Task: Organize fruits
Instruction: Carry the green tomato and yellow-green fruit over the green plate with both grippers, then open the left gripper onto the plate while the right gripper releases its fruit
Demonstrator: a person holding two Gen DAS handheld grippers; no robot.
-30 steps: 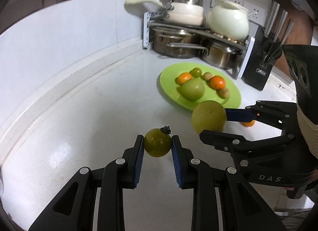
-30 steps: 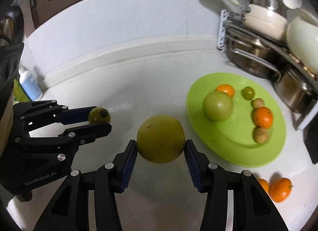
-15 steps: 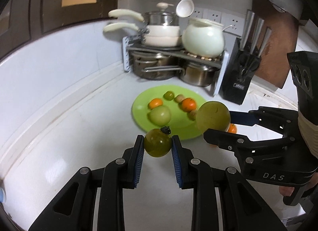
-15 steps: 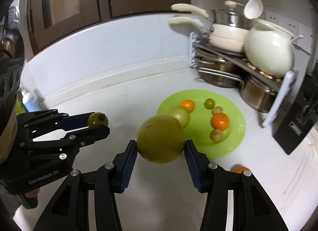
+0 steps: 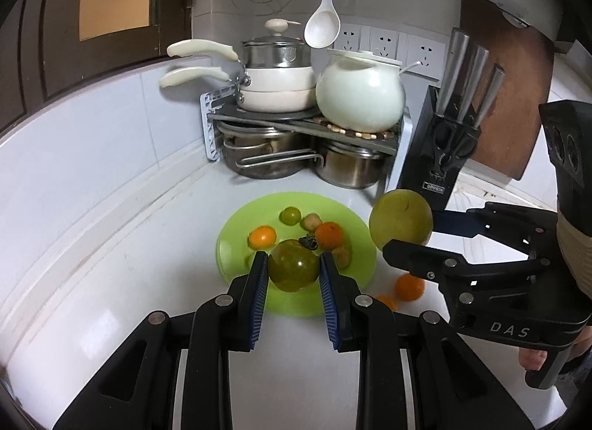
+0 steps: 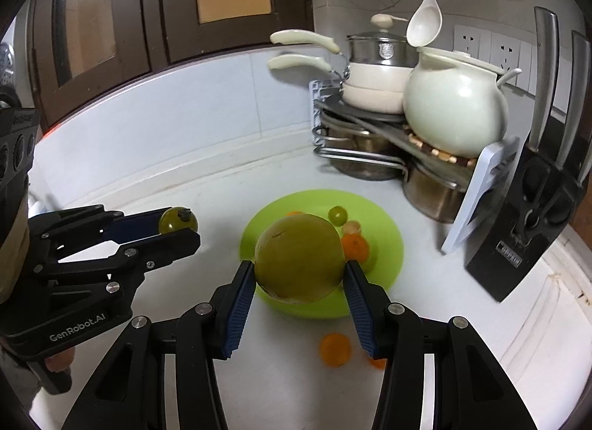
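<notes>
— Fingers [image 5: 259, 282] of the left gripper [image 5: 293, 280] pinch a small green tomato [image 5: 293, 270]; the right gripper [image 6: 299, 289], half spread, clamps a big green fruit [image 6: 299, 258]. Why aloft?

— Probably for carrying both over the green plate [image 5: 236, 234]. Its near half looks bare; two oranges [image 6: 335, 349] lie outside the rim.

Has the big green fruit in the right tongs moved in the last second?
Yes. The big green fruit was beside the plate over bare counter; it now sits in front of the plate, carried toward it.
</notes>
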